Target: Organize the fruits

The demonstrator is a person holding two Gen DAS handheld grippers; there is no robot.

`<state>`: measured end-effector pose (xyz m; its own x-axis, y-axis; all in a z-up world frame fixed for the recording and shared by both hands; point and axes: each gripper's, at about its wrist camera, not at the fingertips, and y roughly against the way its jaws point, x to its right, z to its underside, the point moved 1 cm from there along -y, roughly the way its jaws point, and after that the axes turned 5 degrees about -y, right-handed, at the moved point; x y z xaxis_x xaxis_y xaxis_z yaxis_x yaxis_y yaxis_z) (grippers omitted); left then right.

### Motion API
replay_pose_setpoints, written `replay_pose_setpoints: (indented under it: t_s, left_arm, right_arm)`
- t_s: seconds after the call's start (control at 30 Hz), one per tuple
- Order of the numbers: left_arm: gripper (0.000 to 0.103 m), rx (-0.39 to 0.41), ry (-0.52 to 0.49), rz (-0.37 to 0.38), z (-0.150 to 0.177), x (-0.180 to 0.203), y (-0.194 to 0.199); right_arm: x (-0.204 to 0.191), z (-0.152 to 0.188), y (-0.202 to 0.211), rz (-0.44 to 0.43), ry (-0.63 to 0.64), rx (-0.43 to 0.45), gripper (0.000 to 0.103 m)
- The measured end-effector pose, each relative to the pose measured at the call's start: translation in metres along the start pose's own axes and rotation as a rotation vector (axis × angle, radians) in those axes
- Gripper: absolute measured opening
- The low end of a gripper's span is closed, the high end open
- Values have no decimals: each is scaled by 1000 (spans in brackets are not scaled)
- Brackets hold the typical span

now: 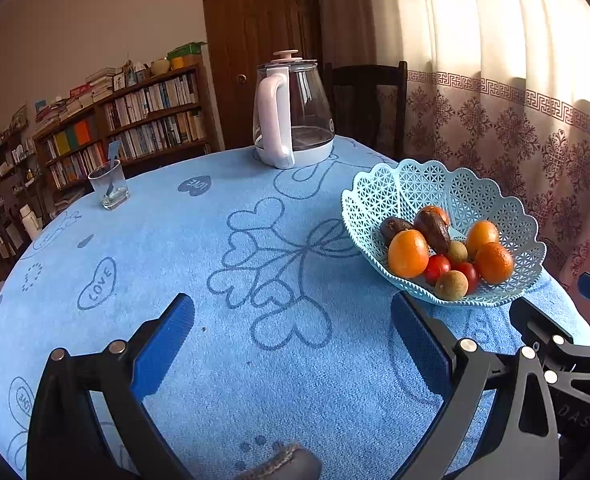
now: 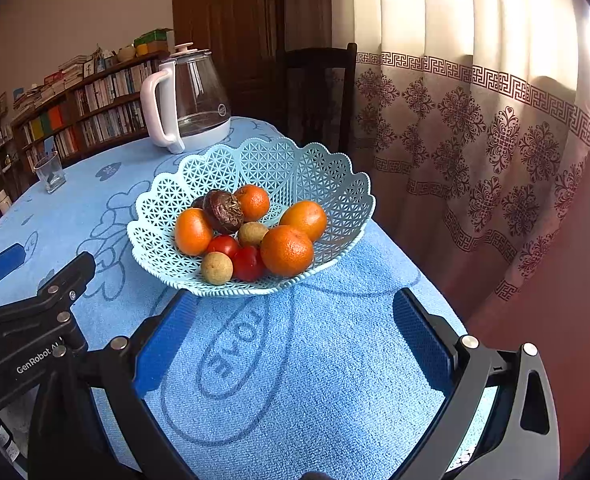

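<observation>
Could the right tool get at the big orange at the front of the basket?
Probably yes. The right tool is open and empty, the orange sits on top near the basket rim, and only bare cloth lies between.

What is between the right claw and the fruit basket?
Nothing but bare blue tablecloth between the open right claw and the fruit basket, shown in the right wrist view.

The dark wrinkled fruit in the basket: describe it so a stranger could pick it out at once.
On the blue tablecloth stands a pale blue lattice basket of fruit. Towards its back left, the dark fruit rests on the pile between two oranges. It is brown and wrinkled; its neighbours are smooth orange, red or tan.
</observation>
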<state>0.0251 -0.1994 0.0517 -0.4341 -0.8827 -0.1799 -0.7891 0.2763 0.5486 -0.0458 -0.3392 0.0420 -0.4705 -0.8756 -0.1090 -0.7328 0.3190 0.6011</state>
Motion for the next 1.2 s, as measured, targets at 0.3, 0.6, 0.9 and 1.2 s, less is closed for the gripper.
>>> replay_pose_setpoints:
  t_s: [0.3,0.6,0.9,1.2]
  left_arm:
    - [98,-1,-4,-5,0,1,-2]
    - [98,1,-11,-13,3,1,-2]
    - [98,0,-9,-8,4,0,-2]
    - [98,2,-23,-4,4,1,-2]
  right_arm:
    - [0,0,-4,0,5,-7,100]
    - [-1,0,-5,4,8,-8,100]
    - [-2,0,-6,6,10,-8,100]
    - [-2,3,-7,9,-1,-15,100]
